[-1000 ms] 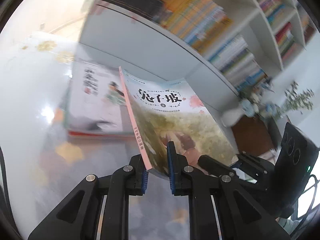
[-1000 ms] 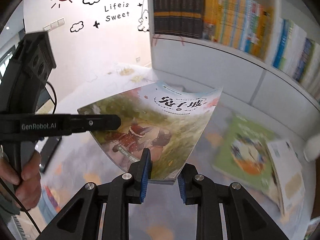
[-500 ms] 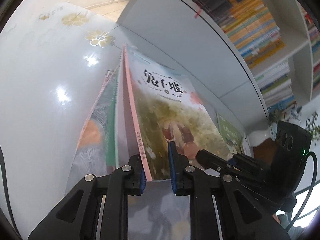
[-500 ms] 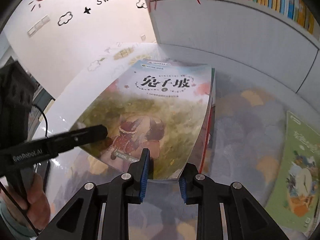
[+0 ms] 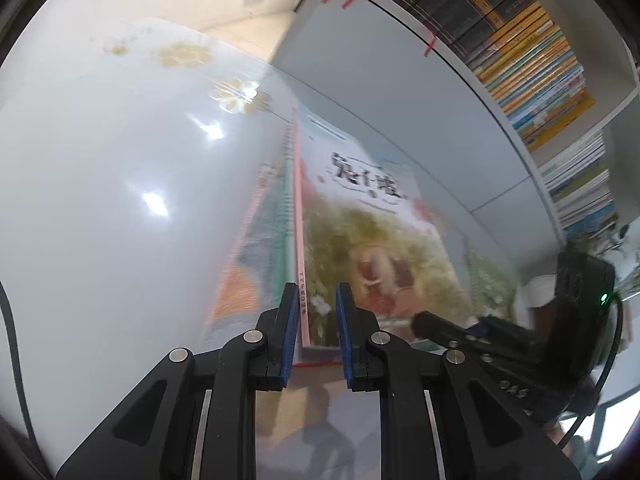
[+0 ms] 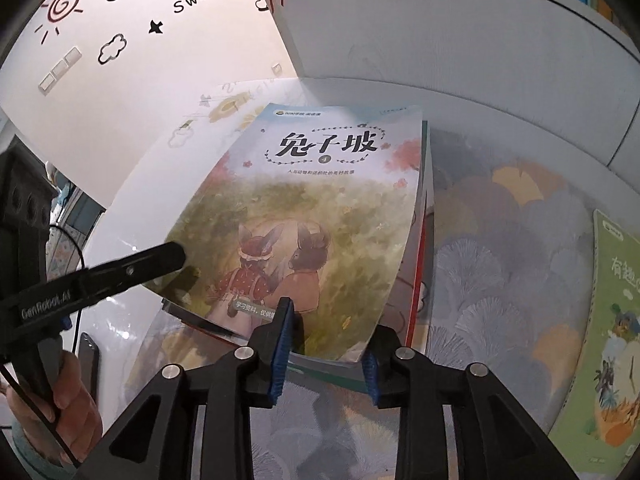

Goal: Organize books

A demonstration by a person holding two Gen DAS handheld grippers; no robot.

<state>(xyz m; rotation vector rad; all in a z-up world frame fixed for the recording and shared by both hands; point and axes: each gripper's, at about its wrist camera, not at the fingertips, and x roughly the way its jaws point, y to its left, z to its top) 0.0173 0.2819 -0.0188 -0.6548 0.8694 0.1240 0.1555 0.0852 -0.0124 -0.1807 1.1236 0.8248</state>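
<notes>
- Between the blue pads of the left claw (image 5: pixel 317 320) sits the pink spine edge of the rabbit book (image 5: pixel 360 232); the fingers stand apart and only the left pad looks close to the spine, so whether it grips I cannot tell.
- Just ahead of the right claw (image 6: pixel 326 344), whose fingers are spread wide, the near edge of that same book (image 6: pixel 316 216) lies between the pads without being pinched.
- Under the rabbit book lies a stack of books (image 6: pixel 418 280), red and green edges showing, flat on the desk (image 5: pixel 100 200).
- Off to the right of the right claw, a green book (image 6: pixel 612 340) lies alone on the patterned desk cover.
- Farther ahead stands a white bookshelf (image 5: pixel 400 80) with rows of upright books.
</notes>
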